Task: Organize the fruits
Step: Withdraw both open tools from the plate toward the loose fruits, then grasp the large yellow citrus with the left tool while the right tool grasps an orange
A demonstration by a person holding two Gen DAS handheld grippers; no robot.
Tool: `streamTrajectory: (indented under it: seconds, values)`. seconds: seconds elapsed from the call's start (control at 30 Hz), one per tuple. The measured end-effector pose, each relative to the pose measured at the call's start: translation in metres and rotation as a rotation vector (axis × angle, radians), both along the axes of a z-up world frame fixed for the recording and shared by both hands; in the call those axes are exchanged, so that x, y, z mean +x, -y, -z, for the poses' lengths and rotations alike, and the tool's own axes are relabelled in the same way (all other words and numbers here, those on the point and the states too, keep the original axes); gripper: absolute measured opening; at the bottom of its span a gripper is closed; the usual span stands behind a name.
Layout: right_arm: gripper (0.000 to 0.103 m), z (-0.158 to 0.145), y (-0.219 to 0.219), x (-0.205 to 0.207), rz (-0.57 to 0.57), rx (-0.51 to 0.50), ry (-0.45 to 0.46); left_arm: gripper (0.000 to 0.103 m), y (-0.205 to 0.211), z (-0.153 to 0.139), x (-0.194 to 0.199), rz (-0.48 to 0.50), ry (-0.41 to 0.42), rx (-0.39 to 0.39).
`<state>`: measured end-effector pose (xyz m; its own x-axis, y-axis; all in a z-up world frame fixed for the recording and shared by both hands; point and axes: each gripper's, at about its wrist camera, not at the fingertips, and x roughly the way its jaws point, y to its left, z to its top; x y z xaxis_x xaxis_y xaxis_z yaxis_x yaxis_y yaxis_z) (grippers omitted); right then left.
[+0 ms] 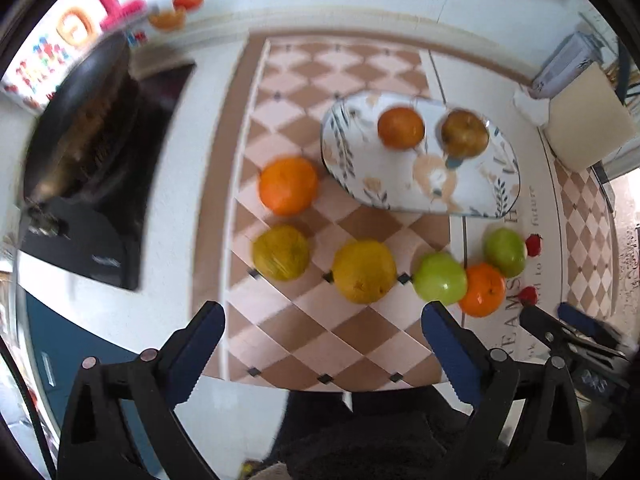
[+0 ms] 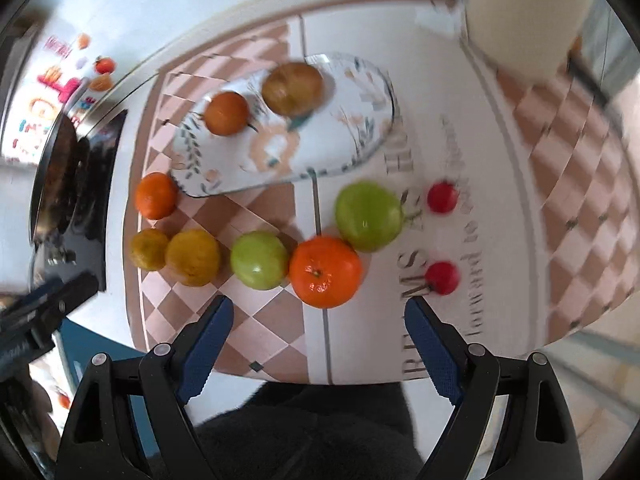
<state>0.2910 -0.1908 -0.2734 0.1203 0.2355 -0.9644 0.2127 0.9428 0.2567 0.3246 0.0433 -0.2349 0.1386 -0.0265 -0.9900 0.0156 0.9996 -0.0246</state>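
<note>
A floral plate (image 1: 472,188) (image 2: 352,136) holds a small orange fruit (image 1: 401,127) (image 2: 226,113) and a brownish fruit (image 1: 465,133) (image 2: 292,88). On the checkered mat lie an orange (image 1: 288,185) (image 2: 156,195), two yellow fruits (image 1: 281,252) (image 1: 364,272), two green apples (image 1: 440,278) (image 1: 505,251), another orange (image 1: 482,289) (image 2: 325,271) and two small red fruits (image 2: 442,197) (image 2: 442,277). My left gripper (image 1: 322,318) is open and empty, above the mat's near edge. My right gripper (image 2: 320,312) is open and empty, just short of the orange.
A black pan (image 1: 84,120) sits on a dark stove at the left. A cream box (image 1: 588,120) stands at the back right. The right gripper (image 1: 568,328) shows in the left view at right; the counter's front edge is close below.
</note>
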Motion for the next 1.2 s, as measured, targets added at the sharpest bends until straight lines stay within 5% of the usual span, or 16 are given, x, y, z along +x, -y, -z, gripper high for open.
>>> streamTrajectory:
  seconds: [0.13, 0.33, 0.53, 0.73, 1.2]
  values:
    - [0.077, 0.040, 0.009, 0.005, 0.067, 0.096, -0.054, 0.101, -0.002, 0.026, 0.004, -0.044, -0.068, -0.043]
    - [0.068, 0.075, -0.001, 0.014, 0.038, 0.090, -0.069, 0.101, -0.001, 0.069, 0.019, -0.109, -0.184, -0.128]
    - [0.064, 0.079, 0.001, 0.015, 0.014, 0.111, -0.031, 0.100, 0.011, 0.090, 0.034, -0.098, -0.199, -0.154]
    - [0.063, 0.076, 0.005, 0.007, -0.001, 0.084, -0.054, 0.062, 0.020, 0.107, 0.041, -0.065, -0.218, -0.156]
    - [0.064, 0.087, 0.023, -0.004, 0.031, 0.156, -0.067, 0.061, 0.022, 0.112, 0.003, 0.016, -0.212, -0.166]
